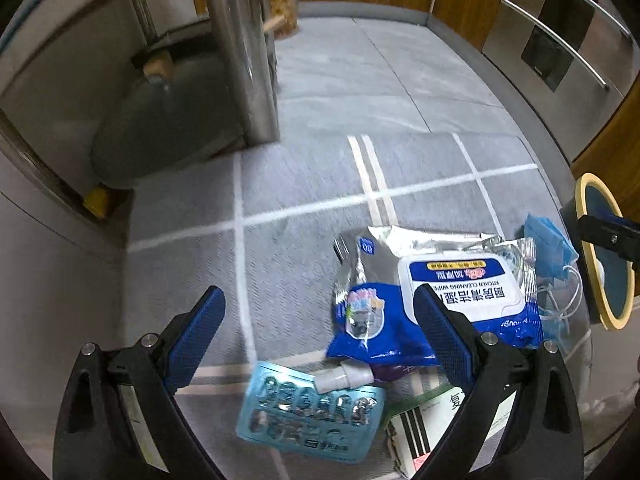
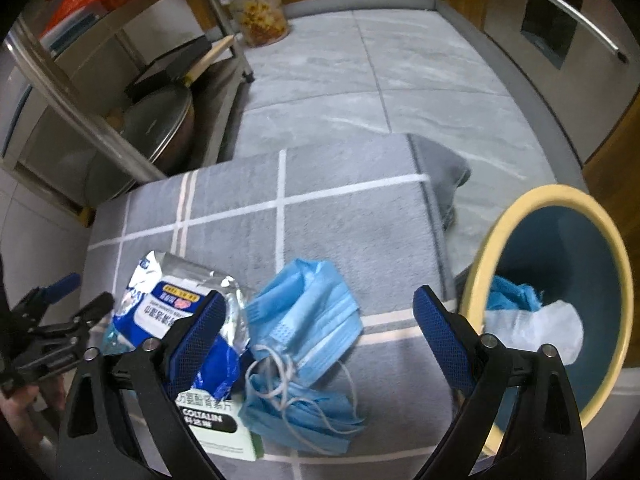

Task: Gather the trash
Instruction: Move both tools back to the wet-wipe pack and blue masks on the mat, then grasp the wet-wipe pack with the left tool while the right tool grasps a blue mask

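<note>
Grey floor tiles run back to wood panelling, and a grey rug [image 2: 320,220] with white lines carries the litter. On the rug lie a crumpled blue-and-silver kitchen wipes pack [image 1: 432,292], a light-blue blister pack [image 1: 308,412], a small white bottle [image 1: 344,378], a white medicine box [image 2: 216,424] and crumpled blue face masks [image 2: 308,328]. Beside the rug's right edge a tilted, yellow-rimmed blue bin [image 2: 560,320] holds what looks like tissue. The left gripper [image 1: 320,340] hovers over the blister pack, fingers spread wide and empty. The right gripper [image 2: 320,340] hangs above the masks, equally wide and empty.
</note>
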Demonstrator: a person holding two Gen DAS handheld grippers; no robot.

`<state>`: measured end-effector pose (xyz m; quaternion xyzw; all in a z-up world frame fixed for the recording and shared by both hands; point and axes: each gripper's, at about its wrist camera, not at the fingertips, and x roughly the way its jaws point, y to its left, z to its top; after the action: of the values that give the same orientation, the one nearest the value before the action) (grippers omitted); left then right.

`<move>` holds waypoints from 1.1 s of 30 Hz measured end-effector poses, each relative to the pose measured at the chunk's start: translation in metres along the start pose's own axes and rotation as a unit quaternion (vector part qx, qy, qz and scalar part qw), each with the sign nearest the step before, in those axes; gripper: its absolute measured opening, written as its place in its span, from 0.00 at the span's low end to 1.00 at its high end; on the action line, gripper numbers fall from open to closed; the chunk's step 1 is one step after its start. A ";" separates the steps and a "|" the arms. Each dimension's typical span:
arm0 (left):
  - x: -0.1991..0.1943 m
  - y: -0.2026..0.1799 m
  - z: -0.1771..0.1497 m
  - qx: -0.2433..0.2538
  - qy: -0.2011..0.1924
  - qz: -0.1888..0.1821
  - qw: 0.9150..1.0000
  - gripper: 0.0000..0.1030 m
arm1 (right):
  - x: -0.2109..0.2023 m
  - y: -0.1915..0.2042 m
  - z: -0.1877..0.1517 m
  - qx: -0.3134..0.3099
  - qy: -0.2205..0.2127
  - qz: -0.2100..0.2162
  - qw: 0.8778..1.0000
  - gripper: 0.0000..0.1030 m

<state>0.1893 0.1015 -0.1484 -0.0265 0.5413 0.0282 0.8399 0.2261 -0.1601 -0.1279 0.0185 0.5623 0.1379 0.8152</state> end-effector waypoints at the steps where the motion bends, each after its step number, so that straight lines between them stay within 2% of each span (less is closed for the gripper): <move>1: 0.005 0.000 -0.001 0.000 0.008 -0.004 1.000 0.89 | 0.004 0.002 -0.001 -0.002 0.010 0.004 1.000 0.89; 6: 0.019 -0.003 -0.003 0.009 0.031 -0.007 0.999 0.84 | 0.017 0.009 -0.004 -0.015 0.040 0.001 0.999 0.69; 9: 0.024 -0.005 -0.003 0.011 0.040 -0.013 0.999 0.80 | 0.022 0.012 -0.004 -0.022 0.051 0.006 0.998 0.62; 16: 0.033 0.001 0.000 -0.016 0.054 -0.043 0.997 0.74 | 0.036 0.025 -0.004 -0.049 0.076 0.011 0.996 0.53; 19: 0.038 0.004 0.001 -0.031 0.061 -0.058 0.996 0.70 | 0.043 0.027 -0.005 -0.051 0.090 0.014 0.995 0.43; 21: 0.041 0.004 0.002 -0.043 0.066 -0.072 0.994 0.64 | 0.045 0.031 -0.006 -0.060 0.095 0.022 0.993 0.27; 23: 0.043 0.004 0.003 -0.051 0.068 -0.086 0.993 0.57 | 0.047 0.036 -0.008 -0.074 0.099 0.024 0.992 0.23; 26: 0.043 0.004 0.006 -0.061 0.072 -0.111 0.989 0.41 | 0.050 0.042 -0.010 -0.089 0.105 0.028 0.990 0.14; 27: 0.043 0.003 0.006 -0.065 0.074 -0.119 0.988 0.38 | 0.050 0.043 -0.010 -0.091 0.107 0.028 0.990 0.13; 30: 0.044 0.004 0.007 -0.066 0.073 -0.123 0.988 0.36 | 0.054 0.044 -0.012 -0.096 0.109 0.021 0.989 0.12; 33: 0.037 0.002 0.009 -0.063 0.064 -0.122 0.988 0.27 | 0.052 0.046 -0.011 -0.099 0.102 0.014 0.990 0.10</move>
<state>0.2123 0.1048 -0.1783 -0.1468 0.5839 -0.0425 0.7973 0.2238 -0.1046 -0.1711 -0.0686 0.6257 0.2050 0.7495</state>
